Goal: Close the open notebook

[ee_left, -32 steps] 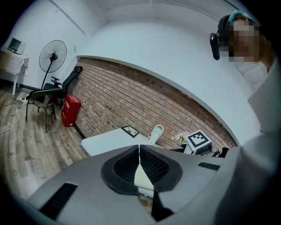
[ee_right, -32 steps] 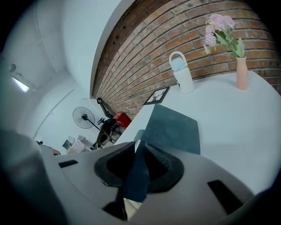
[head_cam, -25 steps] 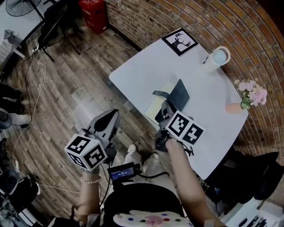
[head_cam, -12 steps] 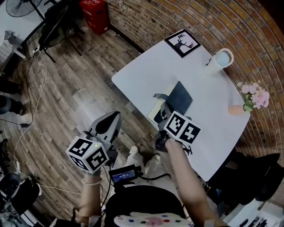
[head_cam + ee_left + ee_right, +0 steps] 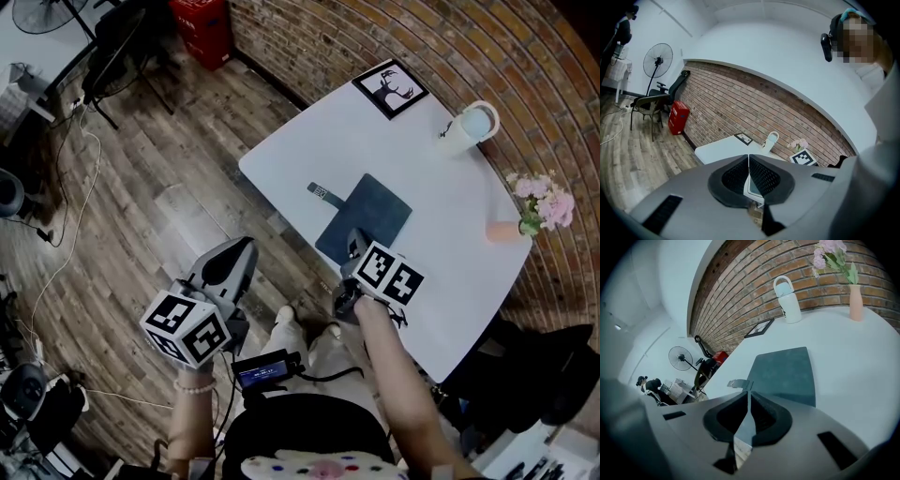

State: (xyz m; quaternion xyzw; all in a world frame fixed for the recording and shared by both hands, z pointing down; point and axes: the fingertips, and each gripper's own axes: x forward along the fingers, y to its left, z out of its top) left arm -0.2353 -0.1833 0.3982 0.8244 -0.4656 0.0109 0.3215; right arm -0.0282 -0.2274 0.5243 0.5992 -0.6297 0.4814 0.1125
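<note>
**Notebook closed, both tongs shut**

The right tongs (image 5: 750,392), jaws just closing, meet on nothing by the near edge of the one dark notebook (image 5: 785,373), which lies closed on the tabletop (image 5: 309,150). The head view alone places the left tongs (image 5: 242,246), jaws together, over the floor (image 5: 141,187). One mug (image 5: 466,127), one vase (image 5: 511,229), one framed picture (image 5: 389,87).

The dark blue-grey notebook (image 5: 367,216) lies closed and flat on the white table (image 5: 309,141), its strap (image 5: 322,191) apparently loose.

even soft indoor light, faint shadows, strong fisheye bending, dark vignetted corners
</note>
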